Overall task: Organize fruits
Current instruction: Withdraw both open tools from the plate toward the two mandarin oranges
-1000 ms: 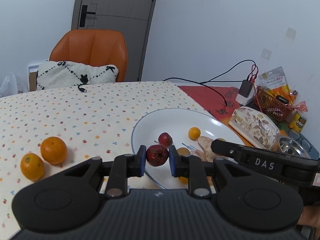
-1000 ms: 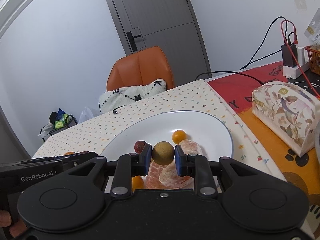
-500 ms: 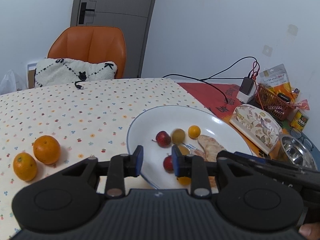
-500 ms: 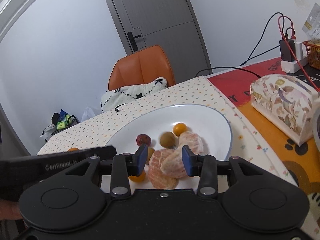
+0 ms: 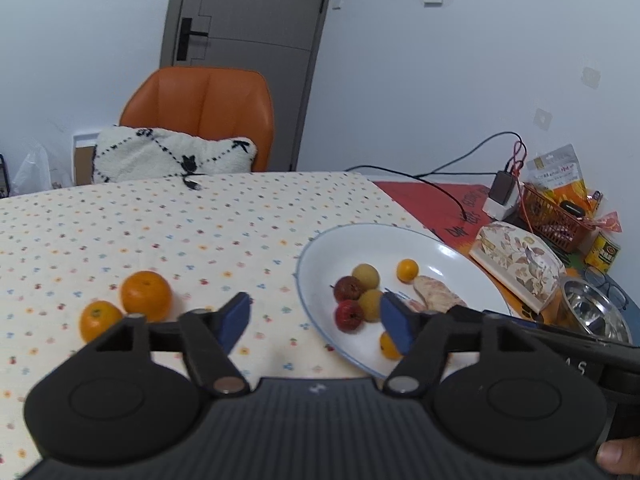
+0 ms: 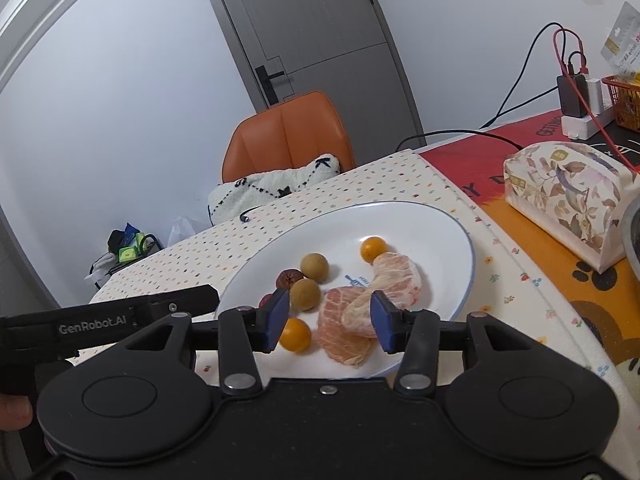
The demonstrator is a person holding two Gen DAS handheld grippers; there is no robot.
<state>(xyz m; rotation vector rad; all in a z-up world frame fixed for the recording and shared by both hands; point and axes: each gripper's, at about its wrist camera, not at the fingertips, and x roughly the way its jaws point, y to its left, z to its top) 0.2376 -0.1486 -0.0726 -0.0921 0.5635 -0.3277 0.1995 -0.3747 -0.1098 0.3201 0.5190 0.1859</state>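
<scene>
Both tongs, left [image 5: 314, 322] and right [image 6: 329, 321], are opening wide, empty, above the plate [image 6: 432, 220].

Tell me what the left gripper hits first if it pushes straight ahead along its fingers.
Most likely bare tablecloth just left of the white plate. The left gripper, jaws opening with nothing between them, points downward there. Its right finger might clip the plate's near rim; depth is unclear.

Left claw [image 5: 314, 322] low centre of frame, jaws opening, wide apart, nothing between them. Right claw [image 6: 328, 320] low centre, jaws opening, narrower, gripping nothing. Fingertip [image 5: 616, 454] visible at lower right corner.
</scene>
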